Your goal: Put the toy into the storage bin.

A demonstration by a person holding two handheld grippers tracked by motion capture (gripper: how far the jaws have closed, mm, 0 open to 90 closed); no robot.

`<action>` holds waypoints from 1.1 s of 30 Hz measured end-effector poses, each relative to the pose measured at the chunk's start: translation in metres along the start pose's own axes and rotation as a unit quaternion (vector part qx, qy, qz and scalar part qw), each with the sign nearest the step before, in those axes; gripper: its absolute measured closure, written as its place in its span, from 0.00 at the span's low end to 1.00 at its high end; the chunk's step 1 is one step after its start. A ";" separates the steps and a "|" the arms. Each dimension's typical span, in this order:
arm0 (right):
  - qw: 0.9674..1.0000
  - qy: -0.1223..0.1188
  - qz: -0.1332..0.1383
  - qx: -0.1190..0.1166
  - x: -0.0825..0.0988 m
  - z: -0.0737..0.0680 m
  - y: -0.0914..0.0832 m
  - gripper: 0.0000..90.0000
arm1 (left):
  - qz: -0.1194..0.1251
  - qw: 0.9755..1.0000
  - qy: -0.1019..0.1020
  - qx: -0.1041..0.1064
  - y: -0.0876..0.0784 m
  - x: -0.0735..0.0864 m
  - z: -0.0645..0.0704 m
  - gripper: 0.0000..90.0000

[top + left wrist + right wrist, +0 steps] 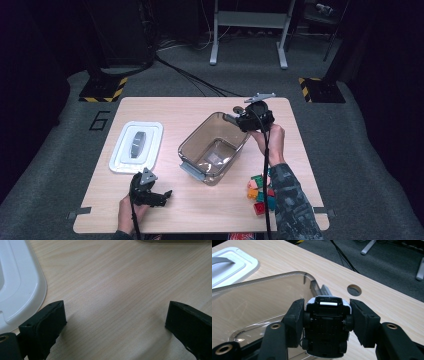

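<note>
Your right gripper (325, 322) is clamped on a small toy car (325, 327), its underside and black wheels turned toward the gripper's camera, one pad pressing on each flank. In the high view that gripper (231, 118) sits at the far right corner of the clear plastic bin (192, 137), with the car's pale end poking out over the rim; the car itself is too small there to make out in any detail. From the right gripper view the car hangs above the bin's (262, 282) edge, with the wooden table (387, 302) and a round hole in it (354, 290) just beyond.

Your left gripper (162, 196) rests low on the near side of the table (200, 210), its jaws spread wide with nothing between them; in the left gripper view you see only bare wood (112, 290) between the two black pads (50, 320). The white lid (136, 146) with its grey handle lies flat just beyond that gripper, left of the bin and apart from it.

A cluster of coloured blocks (260, 192), red, green, orange and teal, sits on the table near your right forearm (292, 200), just right of the bin's near corner.
</note>
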State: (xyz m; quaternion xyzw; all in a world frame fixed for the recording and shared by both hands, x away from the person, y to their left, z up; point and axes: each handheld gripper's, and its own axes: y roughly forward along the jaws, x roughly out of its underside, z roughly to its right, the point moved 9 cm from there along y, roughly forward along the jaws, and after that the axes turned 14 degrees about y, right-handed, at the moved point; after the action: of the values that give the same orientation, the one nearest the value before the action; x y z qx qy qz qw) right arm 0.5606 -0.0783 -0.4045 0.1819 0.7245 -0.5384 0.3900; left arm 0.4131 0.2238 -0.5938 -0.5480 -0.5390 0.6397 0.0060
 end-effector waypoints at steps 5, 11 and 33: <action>1.000 -0.009 -0.010 -0.009 0.004 -0.009 0.009 0.52 | 0.000 1.000 0.000 0.000 0.000 0.000 0.000 0.03; 1.000 -0.013 -0.025 -0.013 0.011 -0.011 0.020 0.52 | 0.000 1.000 0.000 0.001 0.000 0.000 0.000 0.03; 0.999 -0.017 -0.051 -0.005 0.029 -0.005 0.031 0.52 | 0.000 1.000 0.000 0.001 0.000 0.000 0.000 0.03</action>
State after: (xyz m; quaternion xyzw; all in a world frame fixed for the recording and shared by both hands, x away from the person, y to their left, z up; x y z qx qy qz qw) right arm 0.5619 -0.0673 -0.4463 0.1336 0.7288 -0.5571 0.3750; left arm 0.4131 0.2237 -0.5938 -0.5481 -0.5385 0.6400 0.0064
